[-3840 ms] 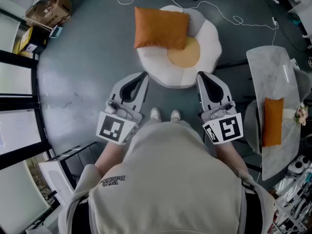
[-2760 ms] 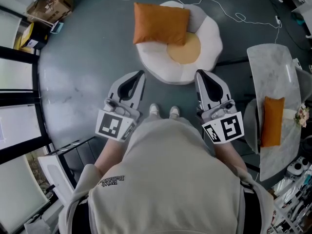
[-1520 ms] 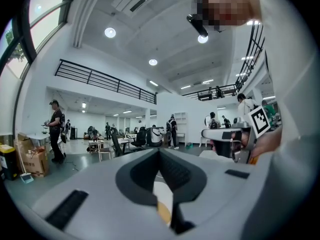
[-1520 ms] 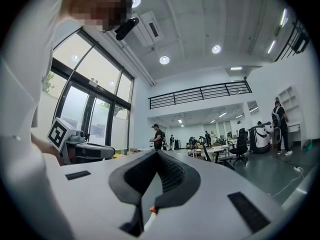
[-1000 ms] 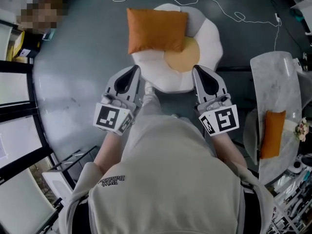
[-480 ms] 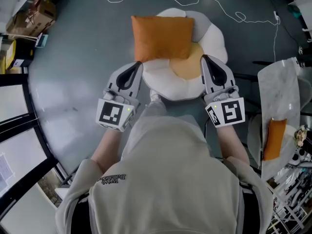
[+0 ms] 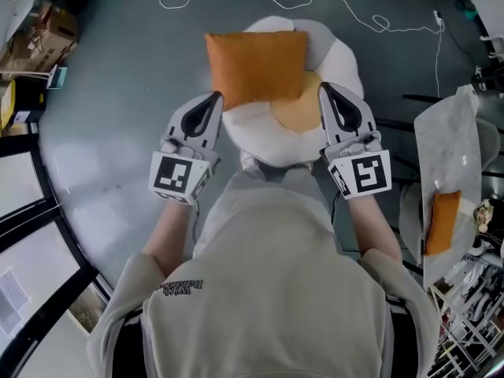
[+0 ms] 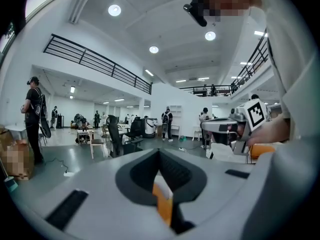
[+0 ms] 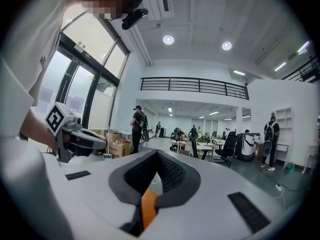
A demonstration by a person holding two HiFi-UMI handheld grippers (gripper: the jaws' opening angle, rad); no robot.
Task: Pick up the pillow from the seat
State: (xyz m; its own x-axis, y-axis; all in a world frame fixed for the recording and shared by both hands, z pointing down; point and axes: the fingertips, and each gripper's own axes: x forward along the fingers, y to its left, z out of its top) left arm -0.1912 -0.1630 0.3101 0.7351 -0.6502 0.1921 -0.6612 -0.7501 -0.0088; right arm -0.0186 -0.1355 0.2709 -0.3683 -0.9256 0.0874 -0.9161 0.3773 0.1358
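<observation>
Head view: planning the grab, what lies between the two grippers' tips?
In the head view, between the left gripper and right gripper lie the lower edge of the rectangular orange fabric pillow and the white egg-shaped seat with its yellow centre.

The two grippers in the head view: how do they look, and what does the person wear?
The left gripper and right gripper are alike: pale grey tapered shells with a dark teardrop recess, each carrying a cube with black-and-white square markers. The person wears a beige sweatshirt with small dark print.
</observation>
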